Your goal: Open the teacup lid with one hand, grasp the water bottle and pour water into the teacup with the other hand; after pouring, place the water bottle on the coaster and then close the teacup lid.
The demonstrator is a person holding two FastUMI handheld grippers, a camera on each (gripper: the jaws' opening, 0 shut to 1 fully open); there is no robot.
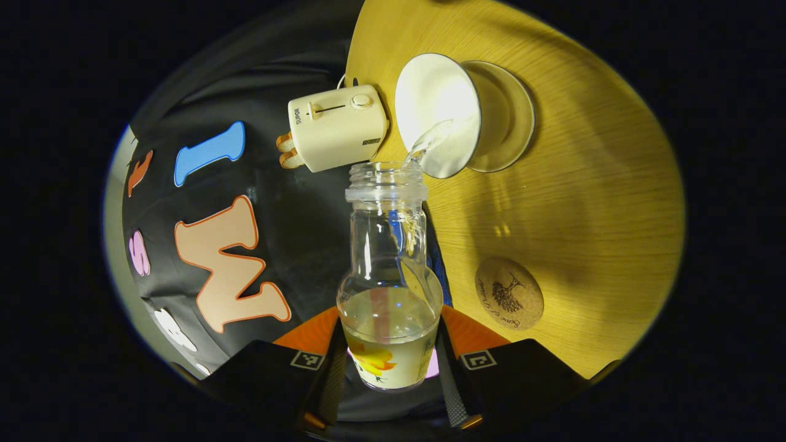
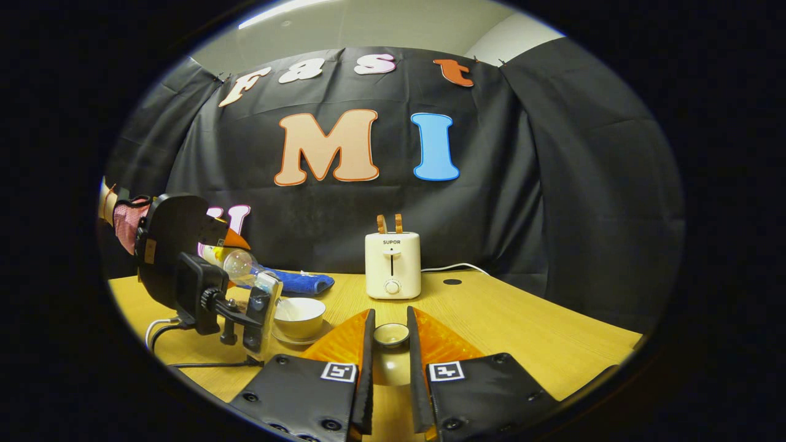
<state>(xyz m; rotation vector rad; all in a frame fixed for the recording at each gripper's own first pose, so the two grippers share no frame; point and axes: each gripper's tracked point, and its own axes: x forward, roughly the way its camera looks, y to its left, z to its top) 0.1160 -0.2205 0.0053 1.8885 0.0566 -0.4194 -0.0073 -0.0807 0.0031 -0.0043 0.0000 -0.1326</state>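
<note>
Water bottle [image 1: 389,288] sits low in the middle of the left gripper view, tipped over, with the left gripper [image 1: 390,362] clamped on it. Water runs into the teacup [image 1: 437,113] up top. Lower right on the bench [image 1: 589,184] lies the coaster [image 1: 509,293]. Right gripper [image 2: 390,344] squeezes the teacup lid [image 2: 391,334].

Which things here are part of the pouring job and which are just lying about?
In use:
- clear plastic water bottle, clamped in left tool
- white ceramic teacup on saucer
- small white teacup lid, held by right tool
- round cork coaster

Lying about:
- cream toaster
- blue cloth
</note>
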